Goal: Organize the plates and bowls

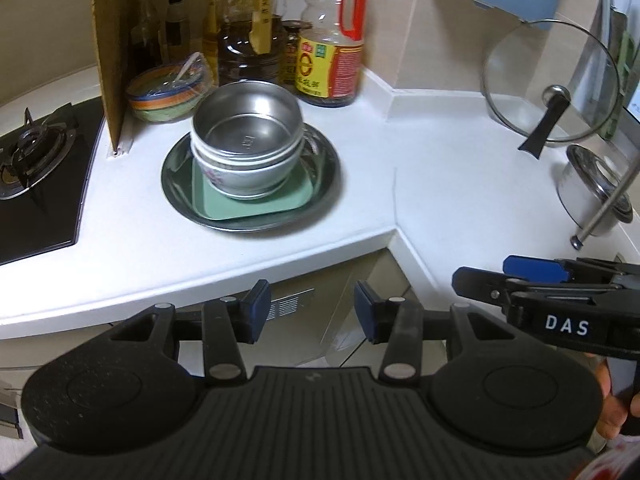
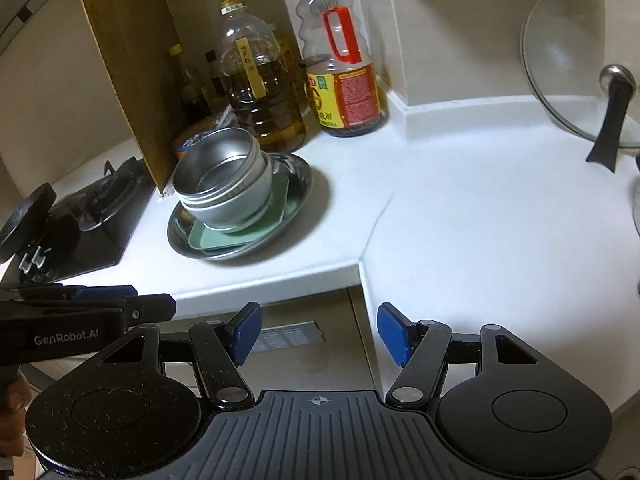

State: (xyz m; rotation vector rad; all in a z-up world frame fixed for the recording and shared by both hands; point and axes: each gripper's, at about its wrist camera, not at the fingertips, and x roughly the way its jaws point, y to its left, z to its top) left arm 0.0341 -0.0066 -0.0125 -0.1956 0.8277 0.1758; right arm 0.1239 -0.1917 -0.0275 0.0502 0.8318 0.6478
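The dishes already sit in one pile on the white counter (image 1: 440,184), at about eleven o'clock from the left gripper (image 1: 310,312) and about ten o'clock from the right gripper (image 2: 318,330). A round metal plate (image 1: 176,184) forms the base, a square green plate (image 1: 296,196) lies inside it, and the nested bowls (image 1: 246,136) stand on the green plate, metal ones on top with what looks like a patterned bowl lower in the nest. Widest at the bottom and narrowest on top is likely chosen so the pile stands steady and takes little room.

Both grippers hang off the counter's front edge, well apart from the pile. The left one has its blue pads a moderate gap apart with nothing between them; the right one is spread somewhat wider, also empty. In the left view the right gripper shows at three o'clock, side on. Held low and back like this, they look either finished or between moves; the stacking seems largely done, since no loose plate or bowl shows elsewhere on the counter.

Behind the pile, at twelve o'clock, stand oil bottles (image 2: 260,92) and a sauce bottle (image 1: 332,60), with a striped bowl (image 1: 168,96) holding a spoon beside a cardboard sheet (image 1: 114,52) that probably screens the stove (image 1: 36,168) from them. A glass lid (image 1: 552,80) leans at two o'clock.
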